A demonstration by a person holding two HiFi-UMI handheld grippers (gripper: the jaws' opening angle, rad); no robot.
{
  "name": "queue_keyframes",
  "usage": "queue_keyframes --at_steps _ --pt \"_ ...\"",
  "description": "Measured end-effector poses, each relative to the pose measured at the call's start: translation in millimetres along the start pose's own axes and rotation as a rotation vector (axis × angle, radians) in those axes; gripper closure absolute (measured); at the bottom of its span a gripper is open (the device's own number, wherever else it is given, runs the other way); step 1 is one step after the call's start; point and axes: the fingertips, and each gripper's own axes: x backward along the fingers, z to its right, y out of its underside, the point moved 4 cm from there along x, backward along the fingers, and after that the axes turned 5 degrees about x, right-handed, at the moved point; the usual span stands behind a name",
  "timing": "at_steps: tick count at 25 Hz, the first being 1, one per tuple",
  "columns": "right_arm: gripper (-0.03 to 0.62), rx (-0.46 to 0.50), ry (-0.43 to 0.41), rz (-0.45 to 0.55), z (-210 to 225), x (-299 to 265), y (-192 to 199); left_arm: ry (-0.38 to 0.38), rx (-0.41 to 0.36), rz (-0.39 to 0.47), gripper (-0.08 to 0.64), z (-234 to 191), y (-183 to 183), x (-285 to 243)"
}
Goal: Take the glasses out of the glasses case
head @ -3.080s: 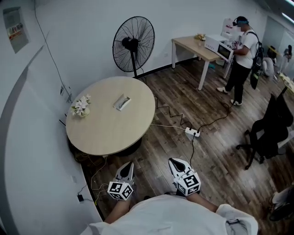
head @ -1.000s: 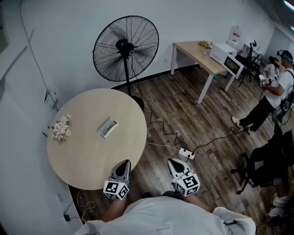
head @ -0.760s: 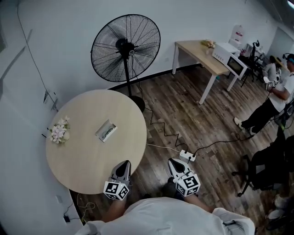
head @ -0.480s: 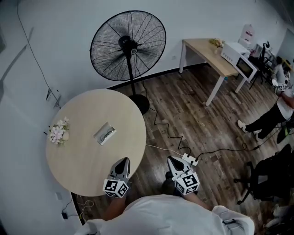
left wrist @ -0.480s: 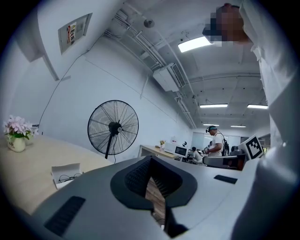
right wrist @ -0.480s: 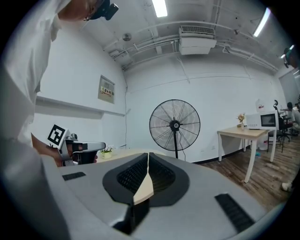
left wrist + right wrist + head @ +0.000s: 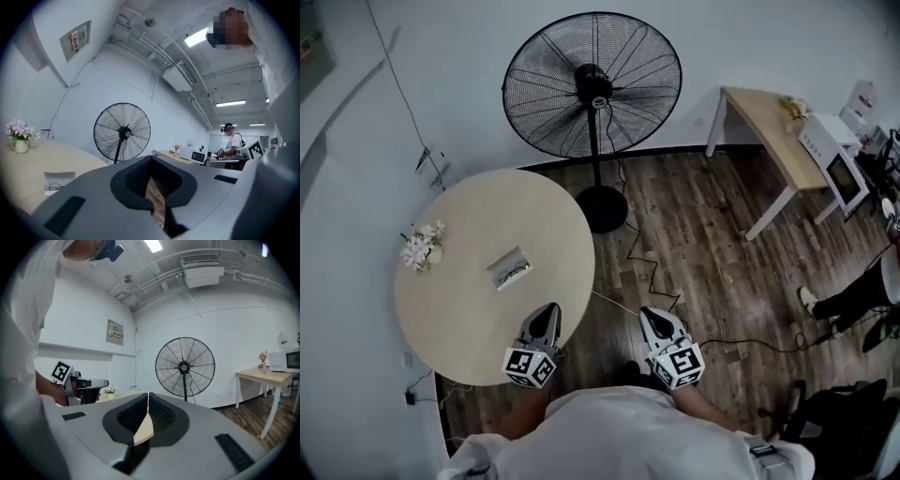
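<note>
An open glasses case [image 7: 509, 268] with dark-framed glasses inside lies near the middle of the round beige table [image 7: 469, 309]. The left gripper view shows the case [image 7: 58, 181] low at the left. My left gripper [image 7: 547, 313] hangs shut over the table's near right edge, well short of the case. Farther right, over the wooden floor, my right gripper [image 7: 651, 318] is shut too. Nothing is held by either. In their own views the left gripper [image 7: 154, 183] and the right gripper [image 7: 146, 409] show jaws pressed together.
A small vase of flowers [image 7: 422, 247] stands at the table's left edge. A large standing fan [image 7: 593, 89] rises behind the table, its cable running across the floor. A wooden desk [image 7: 773, 122] with a microwave [image 7: 832, 159] is at the right, and a person's leg [image 7: 839, 300] nearby.
The head view has swung left and closer to the table; the case now lies nearer my left gripper. The person at right has slipped mostly out of view. Both grippers stay shut.
</note>
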Motion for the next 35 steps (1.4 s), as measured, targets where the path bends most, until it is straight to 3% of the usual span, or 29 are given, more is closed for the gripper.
queue_keyframes --at_steps 8,14,21,28,31,35 --pt "0.568 0.009 -0.148 -0.02 45.8 -52.9 2.2 -0.153 -0.02 0.043 0.548 -11.2 -15.5 -25.2" --pt "0.568 0.047 -0.235 -0.045 42.7 -119.8 4.2 -0.265 0.001 0.049 0.548 -70.4 -14.6 -27.3" --pt "0.568 0.09 -0.293 -0.052 36.0 -209.8 -23.9 -0.328 0.019 0.054 0.548 -135.5 -18.3 -39.2" --pt "0.566 0.153 -0.399 -0.086 3.5 -295.3 -28.7 -0.397 0.057 0.09 0.548 -194.3 -18.2 -28.3" --pt "0.566 0.169 -0.508 -0.08 -20.0 -328.4 -37.1 -0.449 0.086 0.094 0.548 -216.0 -13.5 -13.6" --pt "0.565 0.219 -0.671 -0.095 -65.1 -371.7 -33.8 -0.504 0.04 0.083 0.548 -246.9 -2.8 11.6"
